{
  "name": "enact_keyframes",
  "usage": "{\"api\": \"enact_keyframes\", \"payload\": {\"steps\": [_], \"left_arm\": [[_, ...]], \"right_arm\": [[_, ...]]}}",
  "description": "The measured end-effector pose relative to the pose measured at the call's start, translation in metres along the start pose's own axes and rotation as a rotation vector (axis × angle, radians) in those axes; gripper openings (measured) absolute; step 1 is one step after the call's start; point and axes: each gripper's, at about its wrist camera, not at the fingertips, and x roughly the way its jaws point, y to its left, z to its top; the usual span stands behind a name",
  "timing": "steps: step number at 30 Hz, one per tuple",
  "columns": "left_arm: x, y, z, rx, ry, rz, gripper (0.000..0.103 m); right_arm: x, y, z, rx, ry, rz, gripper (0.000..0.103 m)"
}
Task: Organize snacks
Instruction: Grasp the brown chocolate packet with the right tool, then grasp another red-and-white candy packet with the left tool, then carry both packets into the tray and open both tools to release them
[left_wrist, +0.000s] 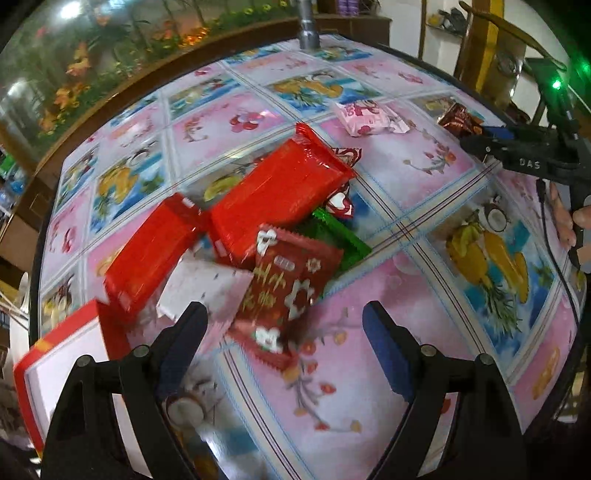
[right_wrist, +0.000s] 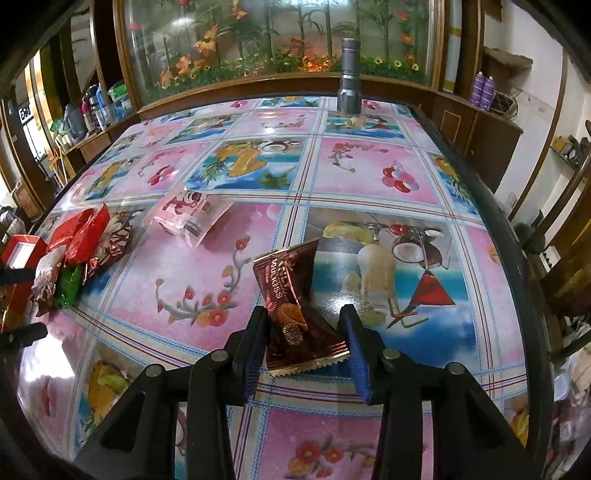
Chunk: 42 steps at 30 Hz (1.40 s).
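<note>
My right gripper (right_wrist: 303, 325) has its jaws partly closed around a brown snack packet (right_wrist: 295, 306), both pads against its sides, near the table's (right_wrist: 369, 177) near edge. My left gripper (left_wrist: 284, 325) hangs wide open and empty over a dark red packet (left_wrist: 288, 288) in the snack pile by the left edge, beside a red box (left_wrist: 59, 362). Farther out lies a pink packet (right_wrist: 188, 218). A grey flashlight (right_wrist: 349, 74) stands at the far edge.
</note>
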Motion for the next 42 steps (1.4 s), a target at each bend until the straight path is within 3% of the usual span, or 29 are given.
{"api": "enact_keyframes", "payload": {"steps": [3, 5, 9, 14, 19, 20, 21, 26, 33, 42], "left_arm": [[0.01, 0.002, 0.006, -0.003, 0.03, -0.011, 0.068], [0.011, 0.006, 0.006, -0.045, 0.027, -0.072, 0.06], [0.008, 0.004, 0.002, -0.061, 0.009, -0.116, 0.039], [0.001, -0.001, -0.006, -0.076, -0.018, -0.099, 0.033], [-0.006, 0.002, -0.016, -0.158, -0.053, -0.083, 0.032], [-0.007, 0.003, -0.018, -0.172, -0.06, -0.084, 0.032], [-0.009, 0.003, -0.022, -0.188, -0.067, -0.085, 0.032], [-0.022, 0.001, -0.038, -0.238, -0.092, -0.109, 0.032], [-0.054, -0.001, -0.058, -0.278, -0.166, -0.158, 0.033], [-0.091, 0.017, -0.088, -0.369, -0.232, -0.096, 0.033]], "right_arm": [[0.0, -0.002, 0.001, 0.009, 0.0, 0.008, 0.044], [0.0, -0.002, 0.002, 0.011, 0.0, 0.01, 0.044], [0.0, -0.003, 0.002, 0.014, 0.0, 0.013, 0.044], [0.0, -0.002, 0.002, 0.016, -0.005, 0.013, 0.044], [0.0, 0.001, 0.001, -0.004, -0.018, 0.018, 0.037], [-0.001, 0.002, 0.001, -0.011, -0.019, 0.025, 0.028], [-0.001, 0.003, 0.001, -0.011, -0.019, 0.033, 0.027], [-0.001, 0.0, 0.001, 0.02, -0.016, 0.09, 0.027], [-0.002, -0.002, 0.003, 0.099, -0.002, 0.275, 0.027], [-0.015, 0.047, 0.007, 0.099, -0.048, 0.414, 0.027]]}}
